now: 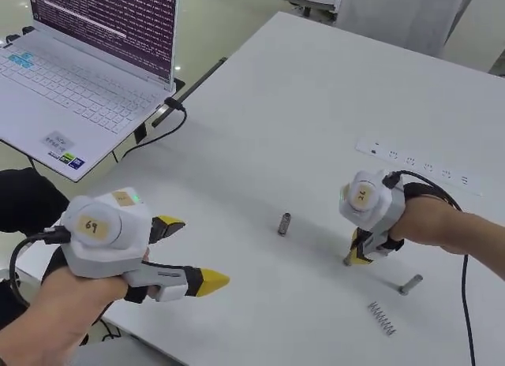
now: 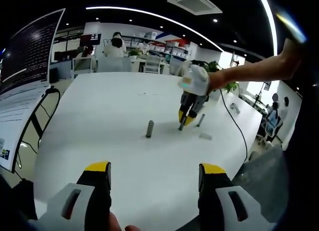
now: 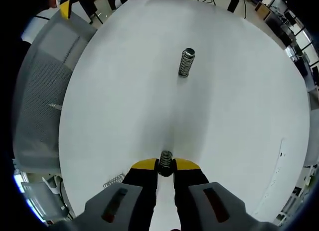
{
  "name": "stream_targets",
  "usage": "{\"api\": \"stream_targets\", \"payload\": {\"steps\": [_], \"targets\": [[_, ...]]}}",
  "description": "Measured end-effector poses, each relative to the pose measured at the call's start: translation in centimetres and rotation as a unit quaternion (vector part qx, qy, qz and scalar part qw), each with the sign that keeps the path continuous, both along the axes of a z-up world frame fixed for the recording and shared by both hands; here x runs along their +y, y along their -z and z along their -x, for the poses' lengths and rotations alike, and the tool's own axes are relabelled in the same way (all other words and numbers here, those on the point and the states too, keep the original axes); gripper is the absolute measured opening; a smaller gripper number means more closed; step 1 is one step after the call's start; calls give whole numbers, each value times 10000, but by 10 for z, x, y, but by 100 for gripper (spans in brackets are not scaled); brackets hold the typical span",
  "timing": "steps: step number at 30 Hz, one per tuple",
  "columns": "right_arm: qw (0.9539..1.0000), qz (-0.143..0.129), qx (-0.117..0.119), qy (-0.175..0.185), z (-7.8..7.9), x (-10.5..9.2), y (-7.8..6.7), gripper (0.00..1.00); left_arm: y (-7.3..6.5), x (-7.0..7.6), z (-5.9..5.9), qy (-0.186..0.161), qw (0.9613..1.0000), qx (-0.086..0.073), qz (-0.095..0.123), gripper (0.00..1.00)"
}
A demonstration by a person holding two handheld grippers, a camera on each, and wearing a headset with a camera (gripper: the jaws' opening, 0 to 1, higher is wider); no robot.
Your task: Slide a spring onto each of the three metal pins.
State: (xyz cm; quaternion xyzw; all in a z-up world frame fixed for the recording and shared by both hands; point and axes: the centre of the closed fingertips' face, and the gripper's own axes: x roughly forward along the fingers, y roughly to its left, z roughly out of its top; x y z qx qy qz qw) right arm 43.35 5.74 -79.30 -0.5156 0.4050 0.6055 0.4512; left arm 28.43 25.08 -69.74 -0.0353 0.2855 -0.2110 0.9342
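White table (image 1: 316, 106): first pin (image 1: 284, 224) stands sprung at centre. Right gripper (image 1: 357, 258) jaws clamp the second pin (image 3: 166, 164), which looks sprung too. Third pin (image 1: 410, 285) lies bare at its 4 o'clock, loose spring (image 1: 381, 318) at 5. Left gripper (image 1: 199, 252) is wide open, empty.

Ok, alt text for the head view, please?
The right gripper, pointing down at the white table, is shut on a spring-covered pin. Another sprung pin stands mid-table; a bare pin and a loose spring lie near the right gripper. The left gripper is open, lower left, below a laptop.
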Motion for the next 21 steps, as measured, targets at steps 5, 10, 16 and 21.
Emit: {"api": "stream_targets", "payload": {"steps": [5,10,16,21], "targets": [[10000,-47,6,39,-2,0,-6,13,-1,-2,-1,16,10000,-13,-2,68],[9999,-74,-56,61,-4,0,-11,14,-2,-2,-2,31,10000,-31,-11,68],[9998,-128,-109,114,-4,-2,-19,19,-4,-3,-2,64,10000,-55,-38,68],[9993,-231,-174,221,-6,-2,-29,20,-7,-4,-2,85,9999,-76,-31,68]]}}
